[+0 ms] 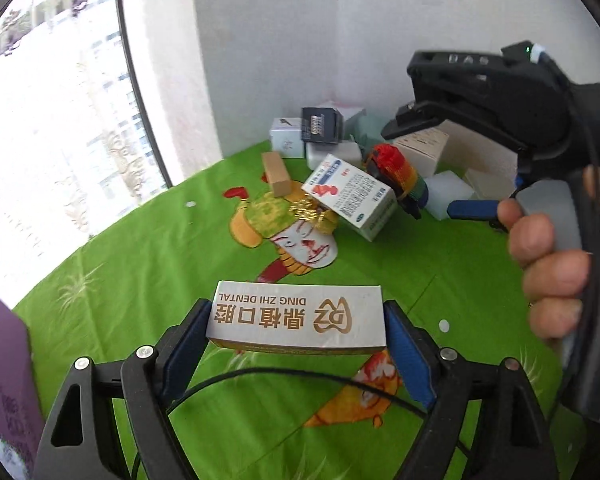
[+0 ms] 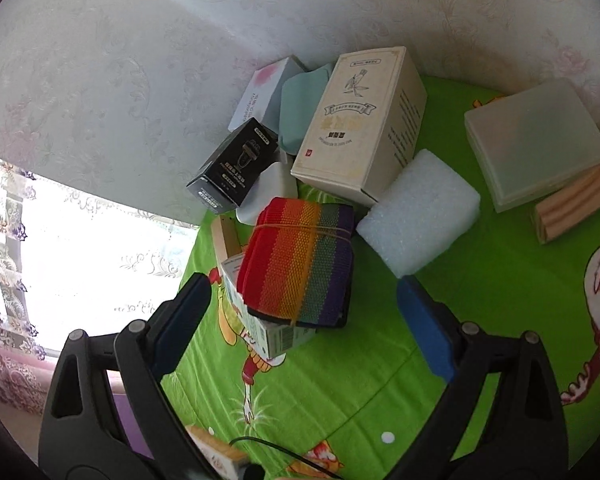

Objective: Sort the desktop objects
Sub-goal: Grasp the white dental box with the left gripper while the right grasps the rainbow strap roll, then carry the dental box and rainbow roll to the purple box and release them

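My left gripper [image 1: 296,326] is shut on a white and gold box [image 1: 296,316] printed "DING ZHI DENTAL", held flat between the blue pads [image 1: 408,352] just above the green tablecloth [image 1: 140,272]. My right gripper [image 2: 302,284] is open, with a finger on each side of a rainbow-striped strap bundle [image 2: 300,260] and apart from it. The bundle, tied with string, rests tilted on a white medicine box [image 2: 280,338]. In the left wrist view the right gripper [image 1: 417,172], held by a hand [image 1: 548,264], reaches over the bundle [image 1: 396,168] and the medicine box [image 1: 352,196].
Against the wall stand a cream box [image 2: 360,120], a black box [image 2: 236,164], a mint case [image 2: 300,108] and a white-pink box [image 2: 260,92]. A foam block [image 2: 420,220], a translucent box [image 2: 536,144] and wooden slats [image 2: 572,208] lie to the right. A wooden block [image 1: 276,174] and a gold trinket [image 1: 312,212] lie mid-table.
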